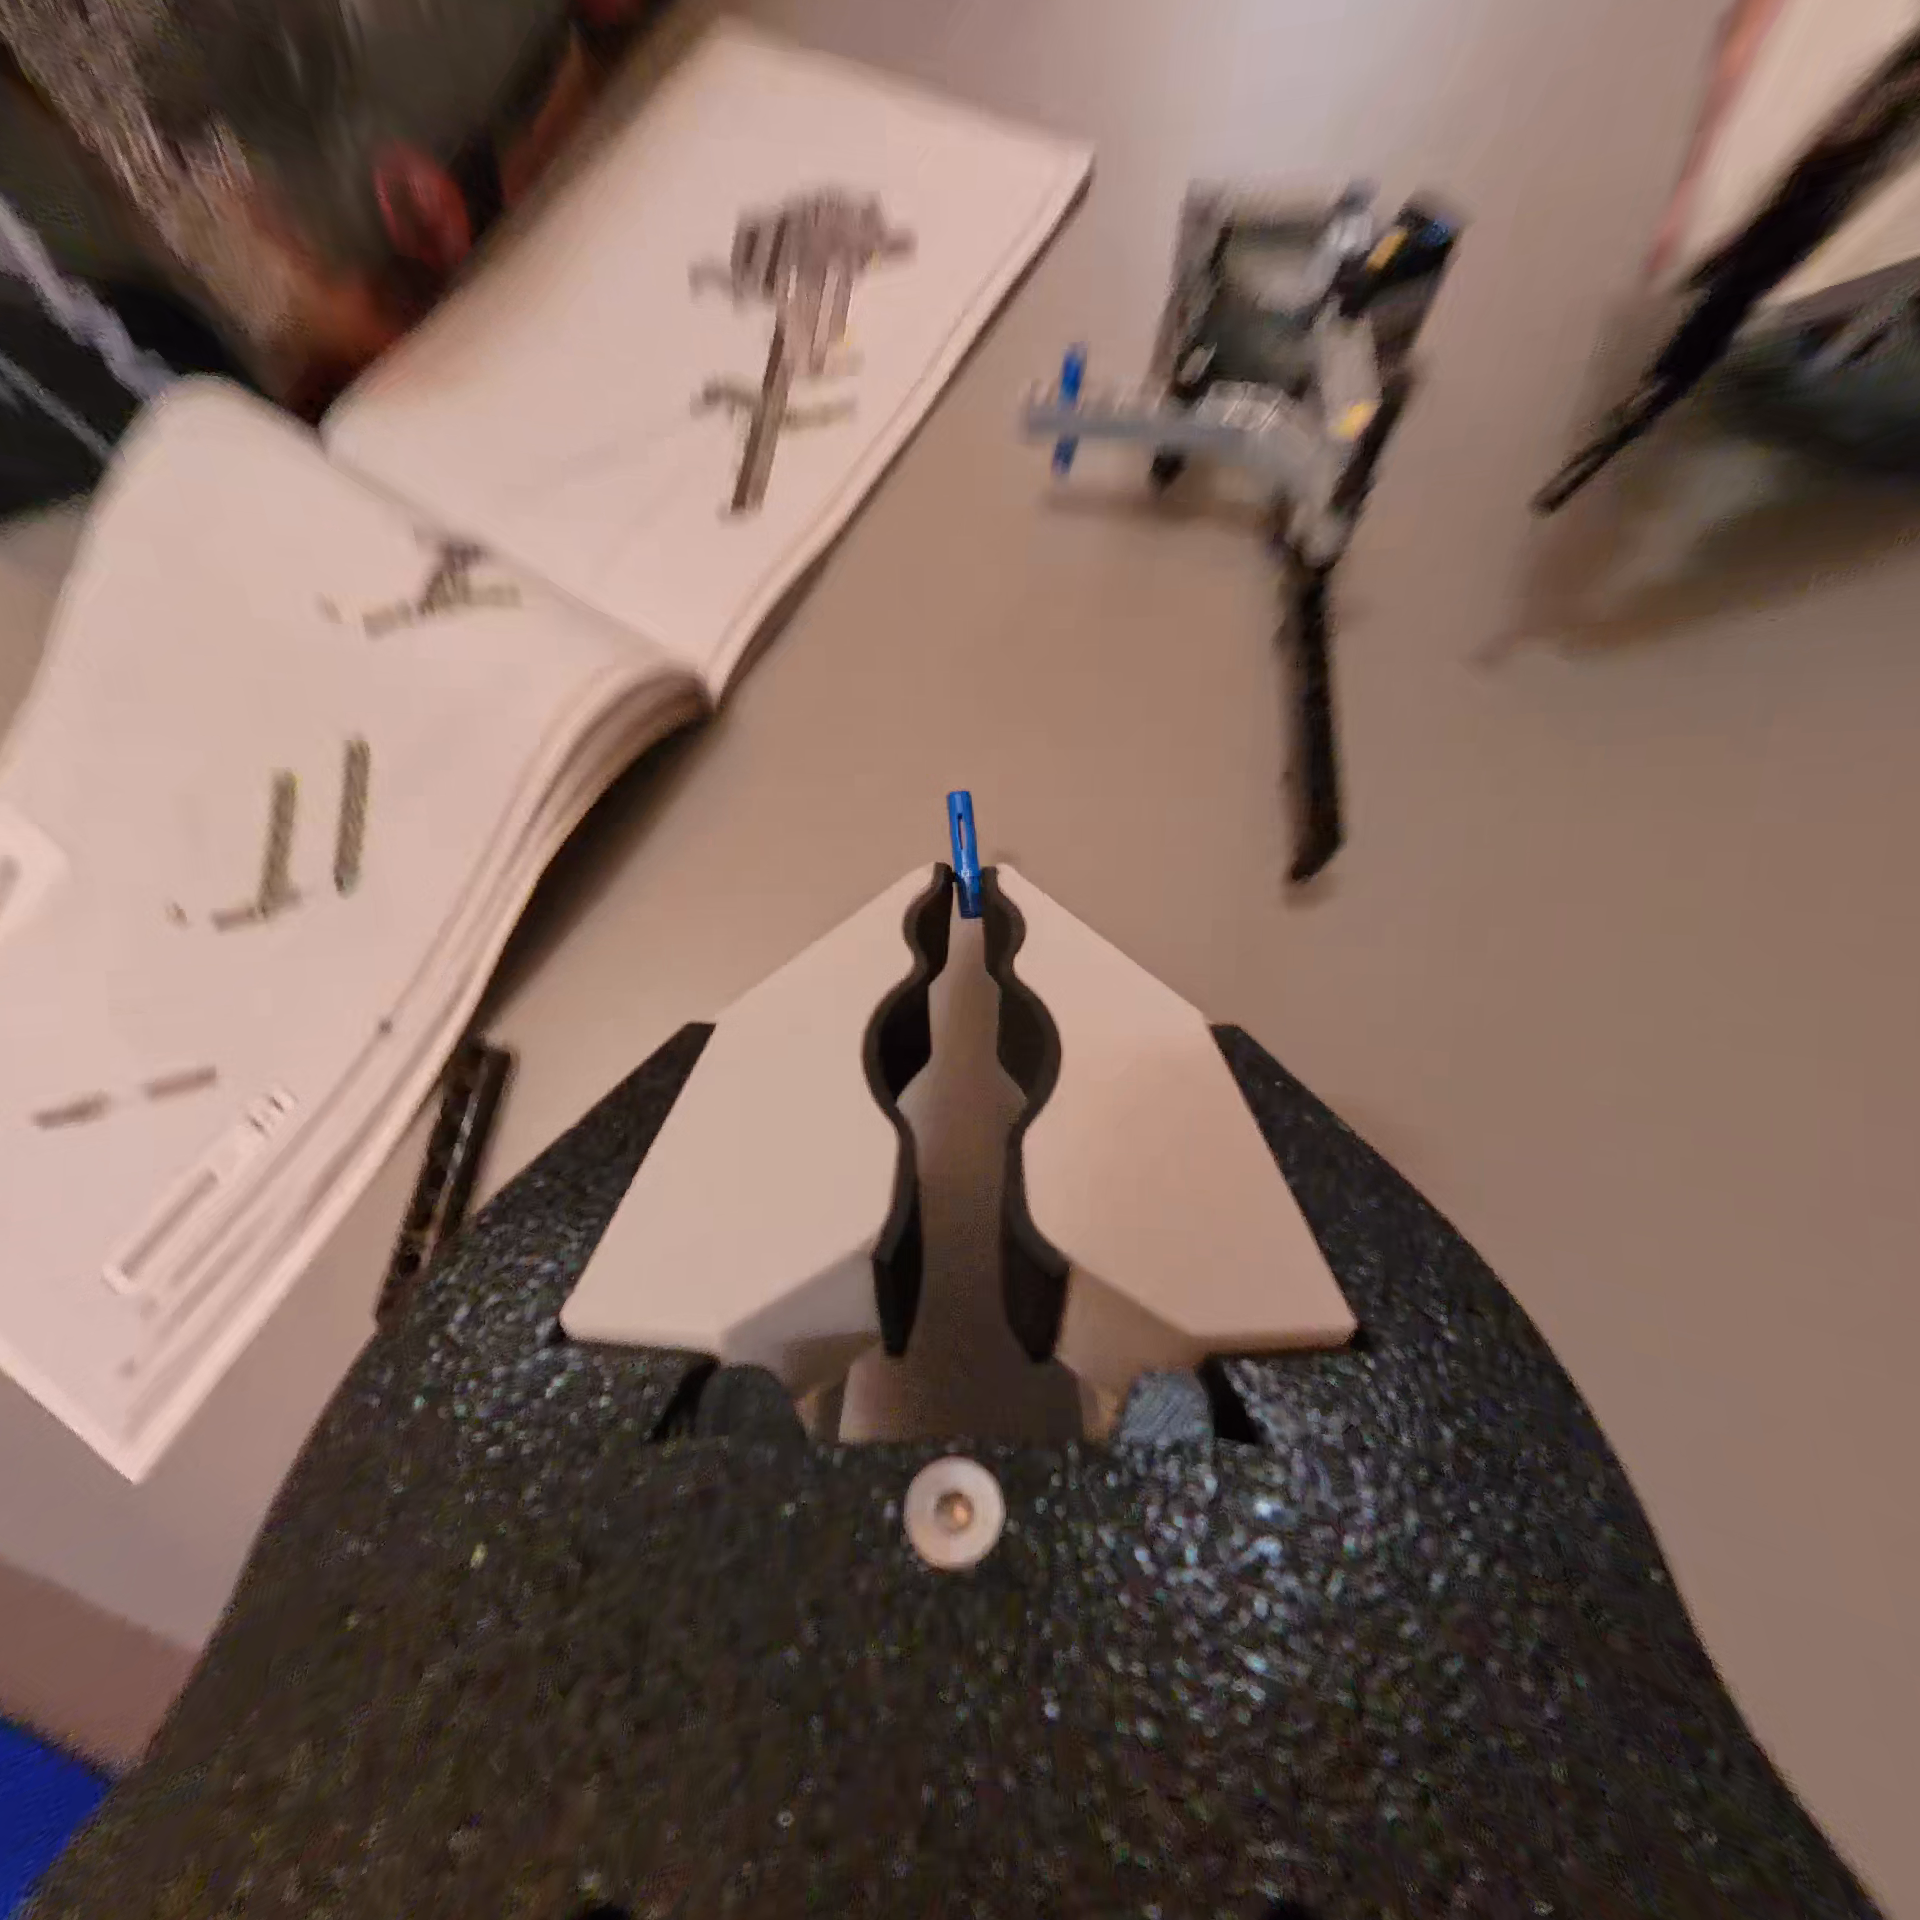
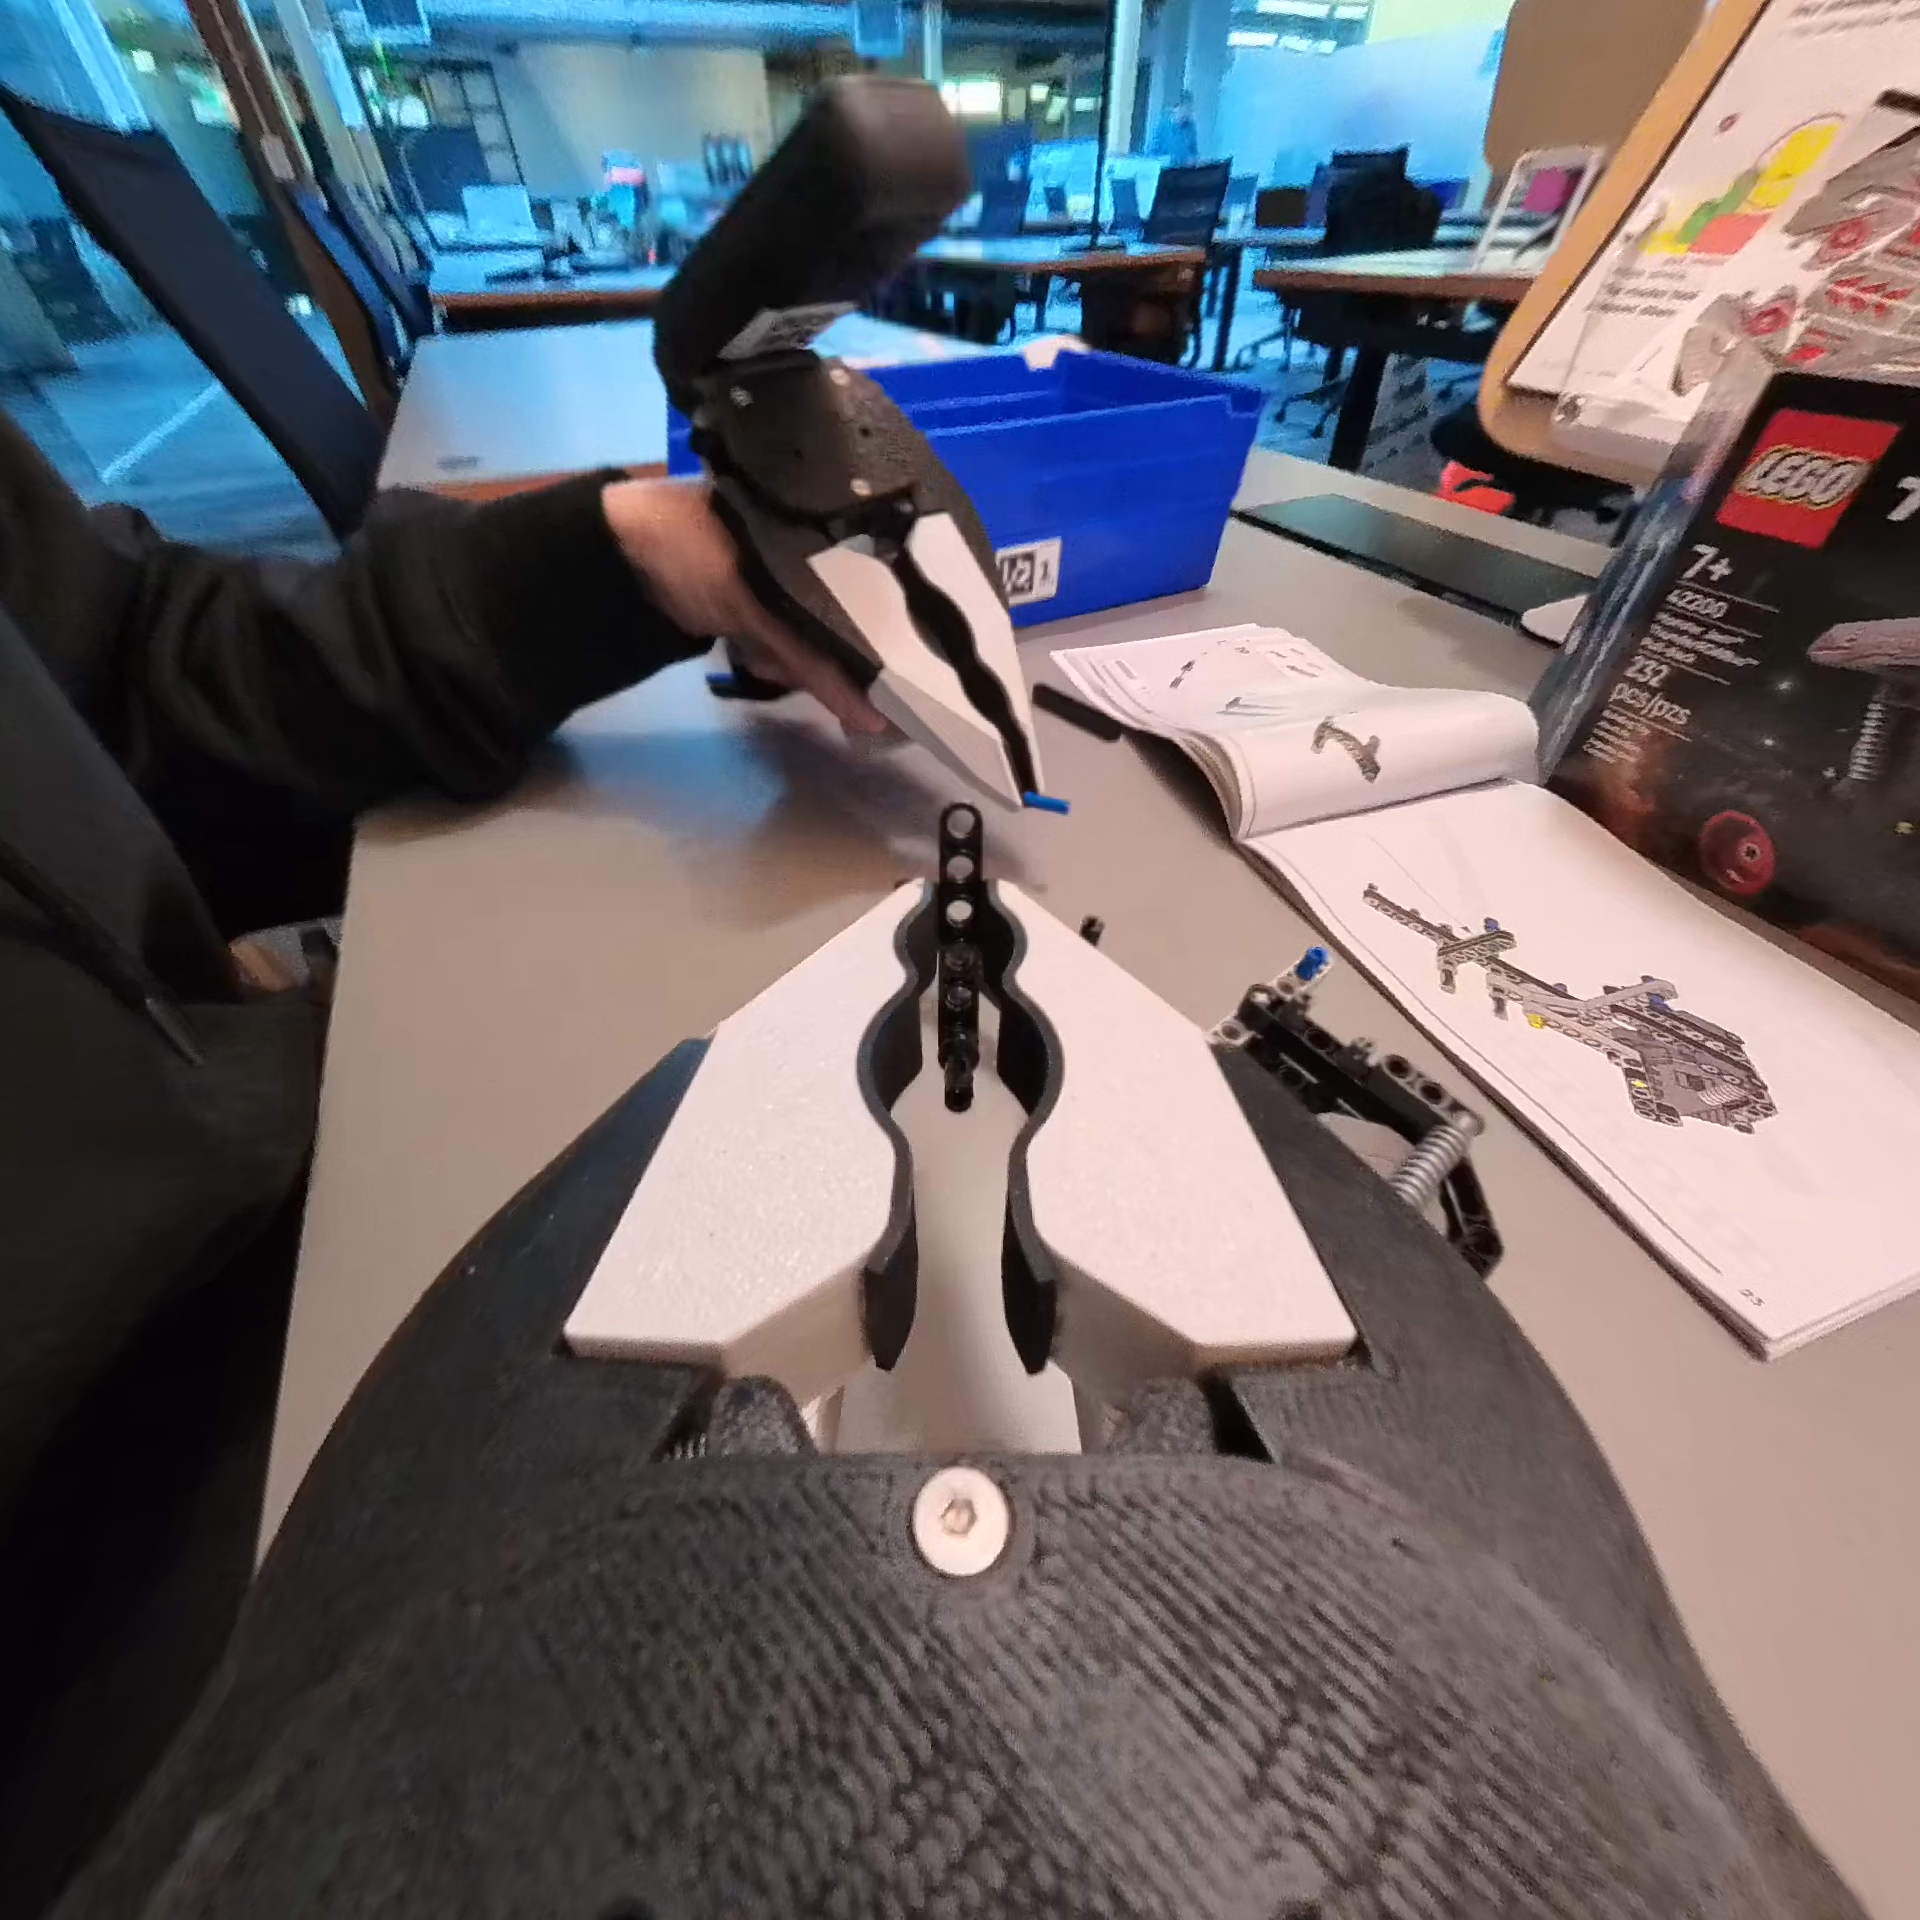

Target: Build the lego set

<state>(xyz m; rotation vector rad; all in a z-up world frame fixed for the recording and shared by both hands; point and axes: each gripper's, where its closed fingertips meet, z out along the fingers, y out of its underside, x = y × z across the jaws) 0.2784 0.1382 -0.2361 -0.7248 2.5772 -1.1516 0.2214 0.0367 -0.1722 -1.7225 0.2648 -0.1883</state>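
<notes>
In the left wrist view my left gripper (image 1: 966, 883) is shut on a small blue pin (image 1: 962, 847) that sticks out past the fingertips, above the bare table. The view is blurred. In the right wrist view my right gripper (image 2: 956, 899) is shut on a black beam with holes (image 2: 958, 862), held upright. The left gripper (image 2: 1023, 792) hangs just beyond and above the beam's top with the blue pin (image 2: 1045, 801) at its tip, a small gap apart. A part-built grey and black assembly (image 1: 1278, 384) lies on the table; it also shows to the right (image 2: 1340, 1070).
An open instruction booklet (image 1: 499, 540) lies left; in the right wrist view it is on the right (image 2: 1558, 987). The set's box (image 2: 1766, 623) stands far right, and a blue bin (image 2: 1091, 457) stands behind the left gripper. A black beam (image 1: 447, 1174) lies by the booklet. A person's sleeve (image 2: 312, 644) crosses from the left. My hands' fingertips stand some 15 centimeters from each other.
</notes>
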